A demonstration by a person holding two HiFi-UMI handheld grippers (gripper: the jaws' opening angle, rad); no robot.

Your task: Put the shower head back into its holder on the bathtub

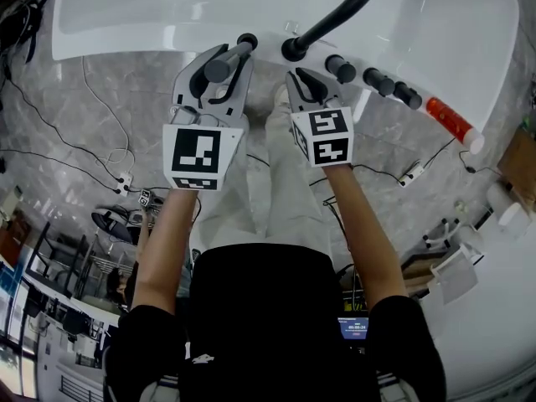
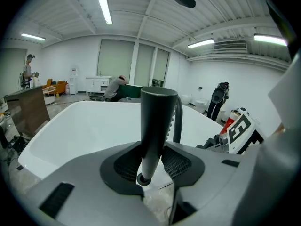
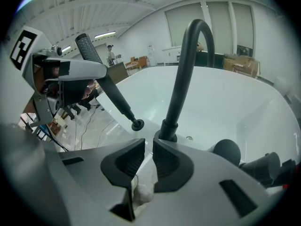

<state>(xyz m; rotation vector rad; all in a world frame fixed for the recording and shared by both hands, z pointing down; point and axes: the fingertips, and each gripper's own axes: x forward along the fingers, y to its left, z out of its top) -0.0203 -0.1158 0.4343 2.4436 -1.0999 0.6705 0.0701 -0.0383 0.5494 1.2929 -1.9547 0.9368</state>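
The right tool point(image 3: 148, 146) sits low in the middle. Its two dark jaws are close together, with a thin gap and nothing in it. Just past them, a bent black tap pipe point(image 3: 185, 74) stands on the rim of the big white bathtub point(image 3: 235, 102). On the left, the left tool point(image 3: 96, 75) holds the long black shower head point(image 3: 115, 98), which slants down to the rim beside the pipe.

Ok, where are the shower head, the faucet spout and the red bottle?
shower head point(image 2: 156, 126): left gripper view, middle of its handle.
faucet spout point(image 3: 183, 79): right gripper view, upright part of the tube.
red bottle point(image 1: 444, 117): head view, its red body.
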